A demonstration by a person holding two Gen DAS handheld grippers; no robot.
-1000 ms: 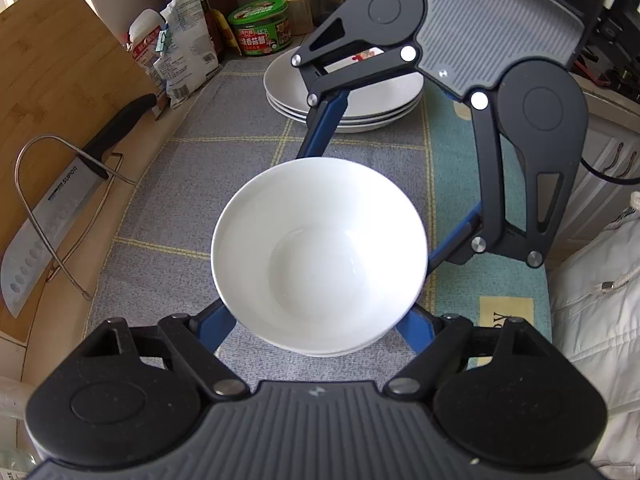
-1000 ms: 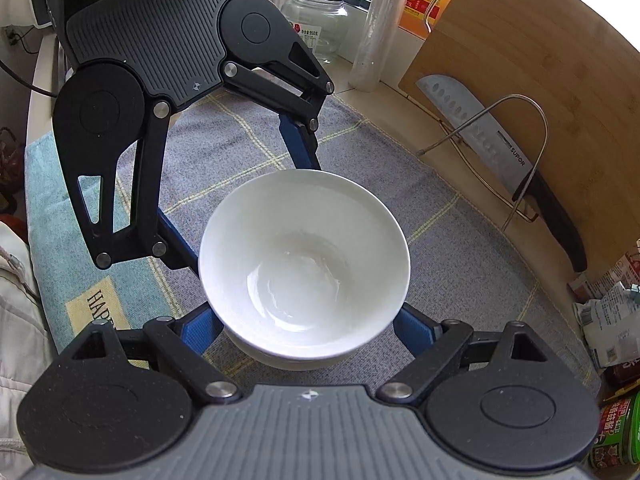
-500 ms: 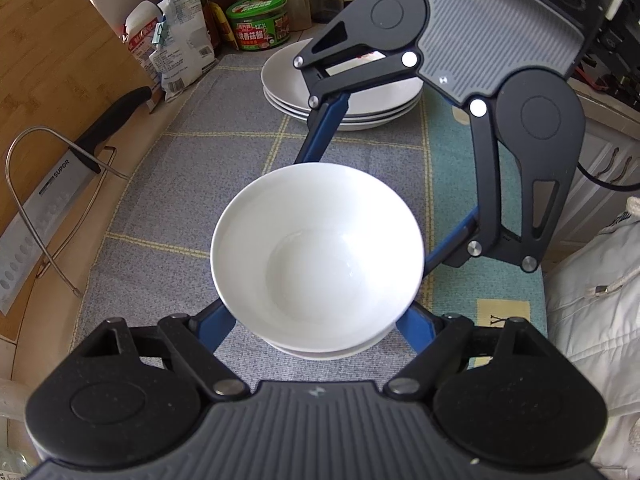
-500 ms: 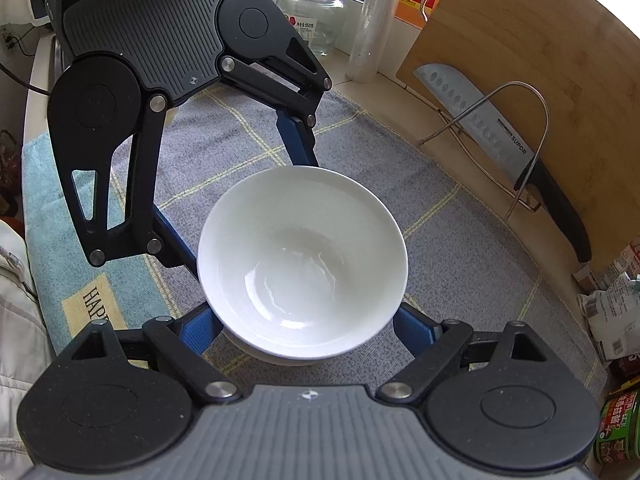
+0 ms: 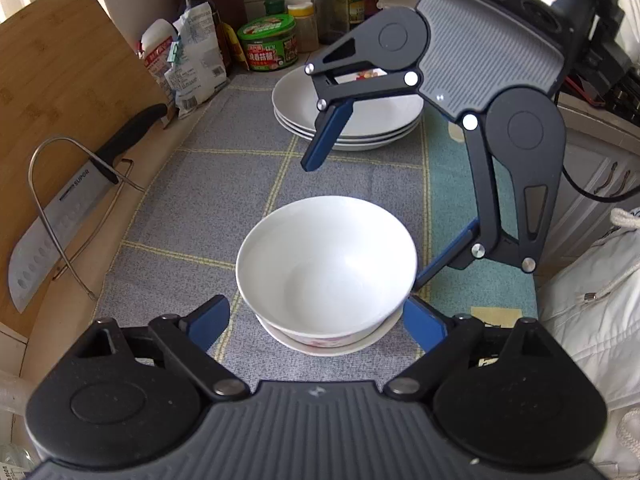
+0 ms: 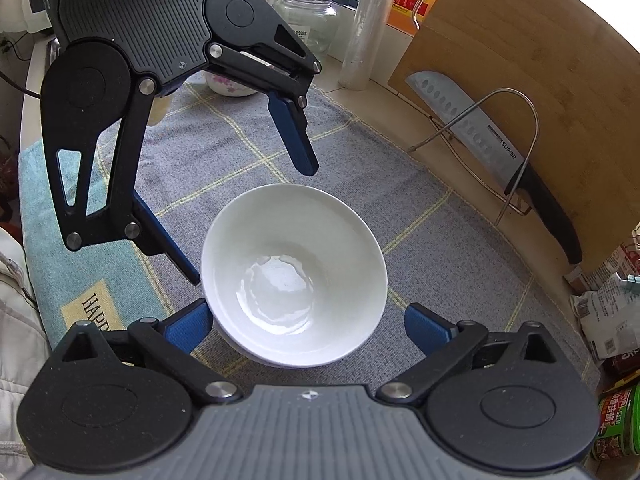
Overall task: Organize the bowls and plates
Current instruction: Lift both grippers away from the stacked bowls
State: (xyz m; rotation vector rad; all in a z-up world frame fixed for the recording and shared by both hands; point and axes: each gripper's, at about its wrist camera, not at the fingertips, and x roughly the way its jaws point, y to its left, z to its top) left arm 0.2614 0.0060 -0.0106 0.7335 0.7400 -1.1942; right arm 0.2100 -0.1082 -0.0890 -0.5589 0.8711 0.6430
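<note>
A white bowl (image 5: 326,258) sits nested in another bowl (image 5: 320,342) with a red pattern, on the grey checked mat (image 5: 224,200). It also shows in the right wrist view (image 6: 294,272). My left gripper (image 5: 316,322) is open, its blue fingers on either side of the stack and clear of it. My right gripper (image 6: 308,326) is open too, opposite the left one across the bowls. A stack of white plates (image 5: 348,120) stands at the far end of the mat, partly hidden by the right gripper.
A wooden cutting board (image 5: 60,92) leans on the wall with a knife (image 5: 68,208) in a wire rack (image 5: 72,216). Bottles, a green tin (image 5: 268,42) and packets crowd the far end. A small flowered bowl (image 6: 228,84) and glass jar (image 6: 308,16) stand behind.
Both grippers have opened and drawn back from the white bowl. The bowl has come down into the patterned bowl and rests there.
</note>
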